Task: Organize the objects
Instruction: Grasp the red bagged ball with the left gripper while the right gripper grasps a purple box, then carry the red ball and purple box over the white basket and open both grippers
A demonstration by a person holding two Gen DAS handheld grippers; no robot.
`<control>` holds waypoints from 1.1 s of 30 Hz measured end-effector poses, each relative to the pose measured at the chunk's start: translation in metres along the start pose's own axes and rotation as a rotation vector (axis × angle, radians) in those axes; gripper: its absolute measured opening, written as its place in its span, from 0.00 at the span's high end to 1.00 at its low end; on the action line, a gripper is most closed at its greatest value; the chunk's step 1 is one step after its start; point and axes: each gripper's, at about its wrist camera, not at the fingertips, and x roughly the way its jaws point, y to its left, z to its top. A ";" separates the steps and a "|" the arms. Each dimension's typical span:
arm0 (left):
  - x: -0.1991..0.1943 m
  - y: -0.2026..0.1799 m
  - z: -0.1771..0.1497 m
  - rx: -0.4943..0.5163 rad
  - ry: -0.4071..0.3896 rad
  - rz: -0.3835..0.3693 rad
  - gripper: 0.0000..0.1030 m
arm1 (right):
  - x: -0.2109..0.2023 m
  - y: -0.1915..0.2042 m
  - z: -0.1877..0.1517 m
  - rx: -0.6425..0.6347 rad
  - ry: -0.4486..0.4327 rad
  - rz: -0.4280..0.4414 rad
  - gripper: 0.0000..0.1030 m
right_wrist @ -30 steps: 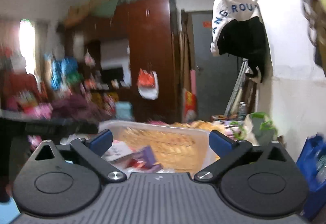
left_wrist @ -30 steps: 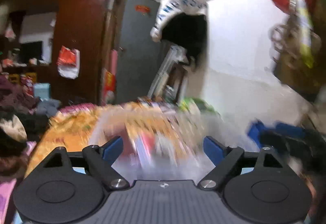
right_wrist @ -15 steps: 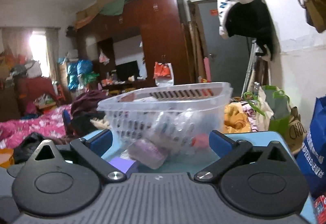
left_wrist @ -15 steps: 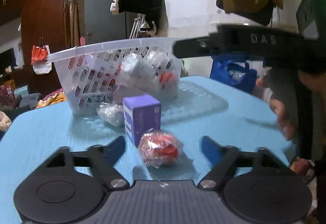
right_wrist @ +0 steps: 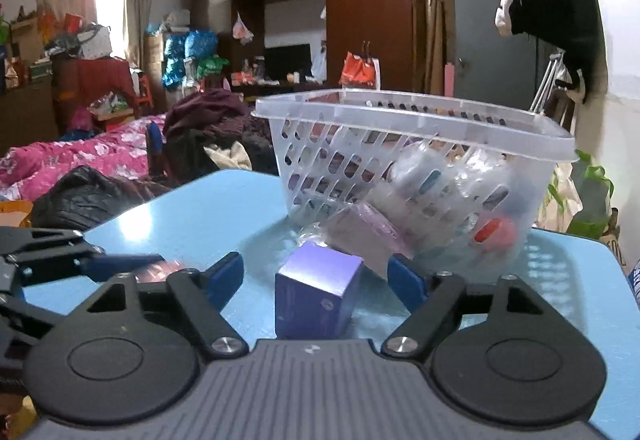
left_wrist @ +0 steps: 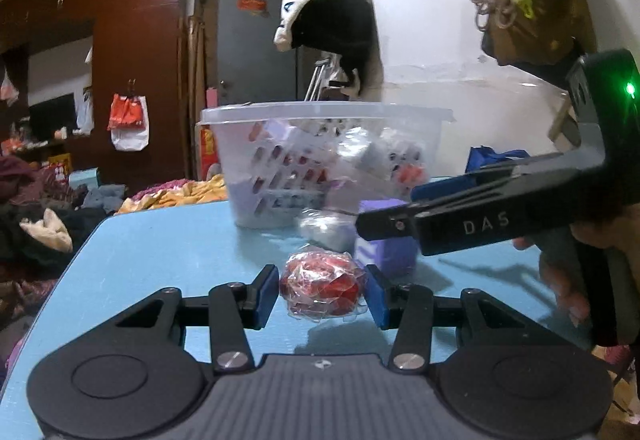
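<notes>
A: Closing my left gripper [left_wrist: 322, 294] now on the red wrapped ball [left_wrist: 323, 290], which lies on the blue table [left_wrist: 168, 244] in front of the white basket [left_wrist: 328, 159]. The pads stand at its two sides; the right one seems to touch the wrap already, the left one is just beside it.

B: How will it handle?

A: I judge it light and soft. The clear wrap is crinkled and may be slippery, so I take it at the widest middle, not at the loose film edges.

B: And right of it?

A: The purple box [right_wrist: 318, 294] stands also in front of the basket, close to it. My right gripper [right_wrist: 316, 278] has the box between its jaws, which are closing, but both pads are apart from it. The box looks stiff and light, with smooth faces. I would press on two flat opposite sides, low enough that it does not tilt.
</notes>
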 end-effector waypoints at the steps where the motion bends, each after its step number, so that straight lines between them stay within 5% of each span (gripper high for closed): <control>1: 0.001 0.004 0.001 -0.013 0.000 -0.003 0.51 | 0.002 0.001 -0.002 -0.001 0.007 -0.002 0.28; 3: 0.002 0.008 0.002 -0.024 -0.006 -0.006 0.51 | 0.005 0.002 -0.005 -0.001 0.031 -0.011 0.51; 17: 0.026 0.018 0.043 -0.072 -0.148 0.018 0.51 | -0.037 -0.016 -0.017 0.061 -0.172 -0.079 0.51; 33: 0.024 0.014 0.035 -0.049 -0.217 0.032 0.51 | -0.042 -0.014 -0.016 0.063 -0.251 -0.096 0.51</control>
